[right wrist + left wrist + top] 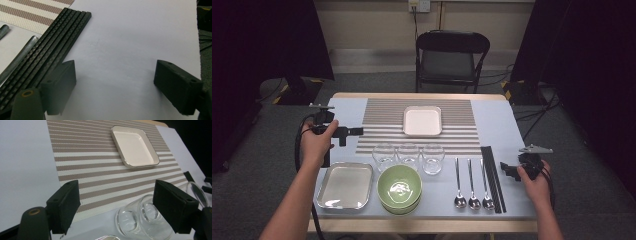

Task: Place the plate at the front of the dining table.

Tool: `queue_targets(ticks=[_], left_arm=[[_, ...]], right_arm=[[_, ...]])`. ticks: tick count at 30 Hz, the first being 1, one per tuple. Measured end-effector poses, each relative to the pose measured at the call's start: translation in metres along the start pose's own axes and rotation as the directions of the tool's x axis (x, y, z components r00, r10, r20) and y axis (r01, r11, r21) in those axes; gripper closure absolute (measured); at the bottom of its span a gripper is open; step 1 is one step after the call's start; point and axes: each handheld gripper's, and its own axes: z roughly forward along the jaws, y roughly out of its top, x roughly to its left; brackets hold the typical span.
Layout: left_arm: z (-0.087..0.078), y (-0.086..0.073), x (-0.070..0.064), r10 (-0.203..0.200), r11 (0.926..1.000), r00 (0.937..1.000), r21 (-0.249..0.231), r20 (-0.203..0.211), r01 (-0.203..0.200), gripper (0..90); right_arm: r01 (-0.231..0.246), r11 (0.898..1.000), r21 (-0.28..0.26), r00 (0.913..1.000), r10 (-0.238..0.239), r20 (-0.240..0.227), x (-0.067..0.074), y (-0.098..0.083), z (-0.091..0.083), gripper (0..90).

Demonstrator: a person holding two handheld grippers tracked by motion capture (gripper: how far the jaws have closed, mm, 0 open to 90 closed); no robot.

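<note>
My left gripper (356, 131) hovers over the left edge of the striped placemat (382, 114) and points right, jaws wide open and empty. In the left gripper view it (117, 205) looks across the placemat (82, 157) toward a white square plate (135, 146), with clear glasses (140, 217) low between the jaws. My right gripper (506, 168) sits at the table's right edge beside the black chopsticks (492, 177). In the right gripper view it (115, 82) stands open over bare cloth, chopsticks (57, 42) to its left.
Three glasses (408, 154) stand in a row below the white plate (422, 121). A metal tray (345, 185) and a green bowl (399, 188) sit at the front. Three spoons (472, 185) lie left of the chopsticks. A folding chair (451, 55) stands behind the table.
</note>
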Motion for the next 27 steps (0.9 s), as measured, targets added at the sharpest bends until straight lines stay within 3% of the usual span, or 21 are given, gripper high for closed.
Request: queue_targets(ticks=[12, 18, 20, 22, 24, 27], left_arm=[[0.000, -0.014, 0.009, 0.010, 0.9999, 0.9999, -0.011, 0.010, -0.010, 21.2], [-0.001, -0.021, 0.014, 0.028, 0.9996, 0.9994, 0.001, -0.022, -0.028, 21.3], [-0.002, -0.023, 0.015, 0.022, 0.9998, 0.9997, -0.003, -0.013, -0.022, 21.3], [-0.001, -0.025, 0.014, 0.049, 0.9988, 0.9984, 0.009, -0.028, -0.049, 21.4], [-0.001, -0.027, 0.014, 0.044, 0.9990, 0.9990, 0.012, -0.010, -0.044, 21.2], [-0.001, -0.028, 0.015, 0.057, 0.9983, 0.9982, 0.018, -0.018, -0.056, 20.9]], right_arm=[[-0.002, 1.000, 0.002, 1.0000, 0.002, 0.000, 0.000, 0.000, 0.000, 16.9], [-0.001, 1.000, 0.001, 1.0000, 0.001, 0.000, 0.000, 0.000, 0.000, 16.9], [-0.002, 1.000, 0.001, 1.0000, 0.002, 0.000, 0.000, 0.000, 0.000, 16.9], [0.000, 1.000, 0.001, 1.0000, 0.000, 0.000, 0.000, 0.000, 0.000, 16.8], [-0.001, 1.000, 0.001, 1.0000, 0.001, 0.000, 0.000, 0.000, 0.000, 16.9], [-0.002, 1.000, 0.001, 1.0000, 0.002, 0.001, 0.000, 0.000, 0.000, 16.8]])
